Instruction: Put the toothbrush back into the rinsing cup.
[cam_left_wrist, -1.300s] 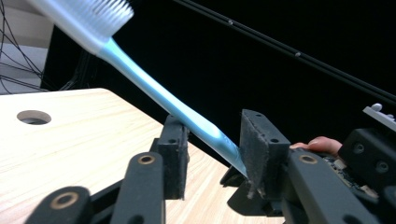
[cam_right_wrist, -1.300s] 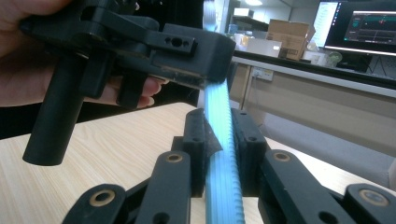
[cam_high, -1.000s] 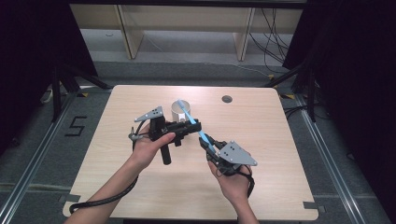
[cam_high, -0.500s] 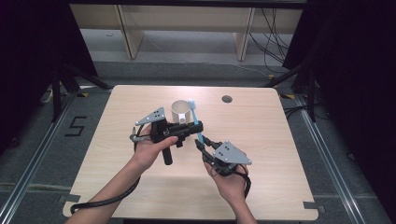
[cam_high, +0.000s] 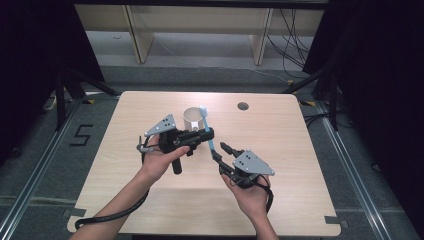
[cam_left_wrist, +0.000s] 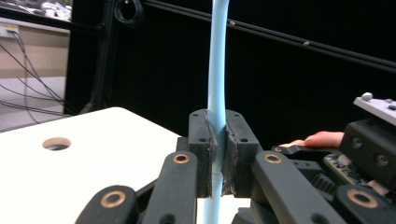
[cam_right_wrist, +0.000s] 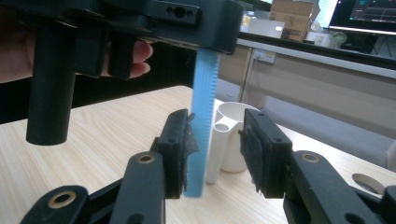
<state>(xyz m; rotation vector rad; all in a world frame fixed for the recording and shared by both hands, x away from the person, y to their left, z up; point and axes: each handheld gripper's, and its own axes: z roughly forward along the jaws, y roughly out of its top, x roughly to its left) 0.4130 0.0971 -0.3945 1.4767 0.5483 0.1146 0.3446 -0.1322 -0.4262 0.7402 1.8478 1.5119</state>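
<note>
a person at a pale wooden table (cam_high: 300, 165) holds a gripper in each hand. the left gripper (cam_high: 206, 135), near the table's centre, is clamped on a light blue toothbrush (cam_high: 206, 127); in the left gripper view its two pads press the handle from both sides. the brush's long axis runs roughly from 12 o'clock to 6 o'clock in the high view, bristle head at the 12 end over a white cup (cam_high: 191, 118), the handle's tail at the 6 end. the right gripper (cam_high: 219, 150) sits at about 4 o'clock from the left one, its tips at that tail. its jaws have just been opening and stand apart; in the right gripper view the handle's lower end passes between them, against the left pad, clear of the other. the cup stands just beyond the brush, at about 11 o'clock from the left gripper, which is the nearer hand to it. a likely next move is lowering the brush into the cup, so the handle's tail would have to swing toward 11 o'clock.
</note>
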